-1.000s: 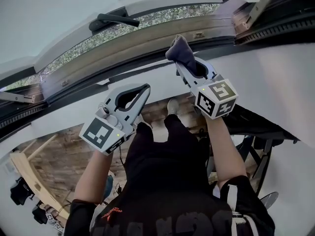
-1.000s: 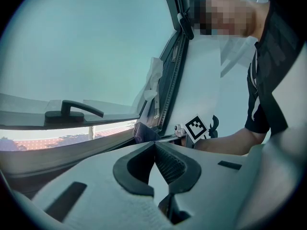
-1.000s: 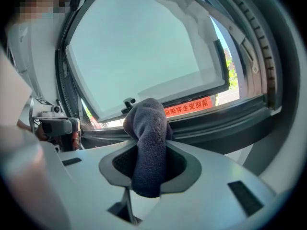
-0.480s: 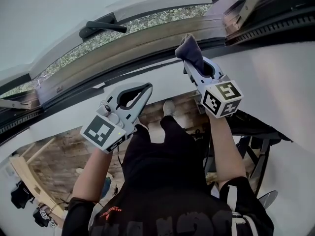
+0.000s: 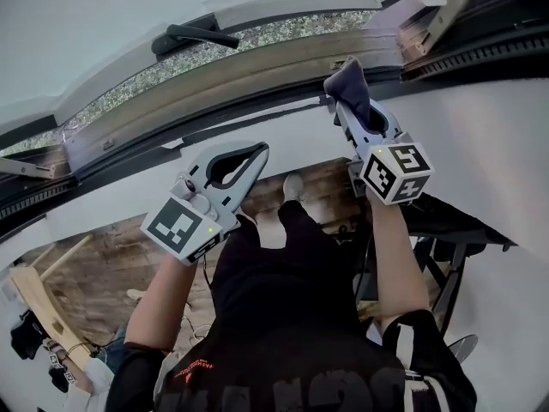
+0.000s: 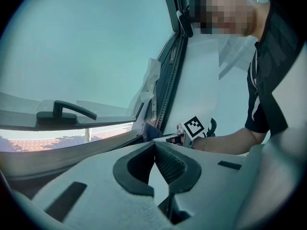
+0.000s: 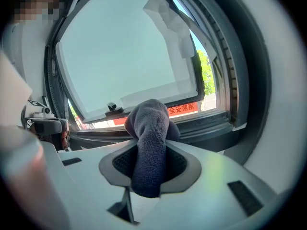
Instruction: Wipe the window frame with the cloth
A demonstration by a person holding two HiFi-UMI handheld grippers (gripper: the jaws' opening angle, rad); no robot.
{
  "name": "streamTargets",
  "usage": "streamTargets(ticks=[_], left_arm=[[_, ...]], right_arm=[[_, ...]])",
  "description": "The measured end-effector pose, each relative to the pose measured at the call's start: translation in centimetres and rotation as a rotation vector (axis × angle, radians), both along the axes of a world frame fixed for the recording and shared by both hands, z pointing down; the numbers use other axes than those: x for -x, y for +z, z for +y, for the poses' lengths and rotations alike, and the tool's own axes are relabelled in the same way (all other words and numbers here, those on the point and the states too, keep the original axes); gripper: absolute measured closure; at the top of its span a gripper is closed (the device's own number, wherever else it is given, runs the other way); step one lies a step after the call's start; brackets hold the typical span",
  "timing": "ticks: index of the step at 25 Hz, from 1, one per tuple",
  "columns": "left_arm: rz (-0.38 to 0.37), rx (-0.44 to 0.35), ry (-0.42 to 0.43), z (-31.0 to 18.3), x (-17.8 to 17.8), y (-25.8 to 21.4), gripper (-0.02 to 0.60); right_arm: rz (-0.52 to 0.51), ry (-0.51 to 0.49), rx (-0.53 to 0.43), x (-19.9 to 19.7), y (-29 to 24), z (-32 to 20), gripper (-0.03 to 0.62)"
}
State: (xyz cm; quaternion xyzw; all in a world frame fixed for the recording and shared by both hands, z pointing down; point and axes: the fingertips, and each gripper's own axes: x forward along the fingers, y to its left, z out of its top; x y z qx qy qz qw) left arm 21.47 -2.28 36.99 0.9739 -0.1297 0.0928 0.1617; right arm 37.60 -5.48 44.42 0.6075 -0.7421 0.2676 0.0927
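My right gripper has its jaws clamped on the dark cloth. The cloth's bunched end seems to press on the lower window frame, close to its right corner. My left gripper hangs below the frame, jaws together on nothing. I judge the wiping under way. The long run of frame leftward, under the handle, may be left to do, though no dirt shows either way.

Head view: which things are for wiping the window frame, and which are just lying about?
For the job:
cloth
right tongs, shut on the cloth
window frame

Just there:
left tongs, shut and empty
window handle
wooden beam on the floor below
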Motion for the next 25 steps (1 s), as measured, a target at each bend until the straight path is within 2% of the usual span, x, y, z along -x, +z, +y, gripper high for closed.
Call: streamTargets(ticks=[7,14,25], left_arm=[[0.001,0.005,-0.079,0.2,5.9,-0.1,0.561],[0.017,0.009,-0.171,-0.1,13.8,-0.1,0.561],[0.004,0.005,-0.335,-0.2,26.4,-0.2,0.561]], right_arm=[[0.000,-0.102,-0.019,7.4,-1.3,-0.3,0.487],[-0.011,-0.203,-0.013,16.5,-1.5,-1.3,0.487],[-0.039,-0.446,-0.020,33.4,-2.0,-2.6,0.487]])
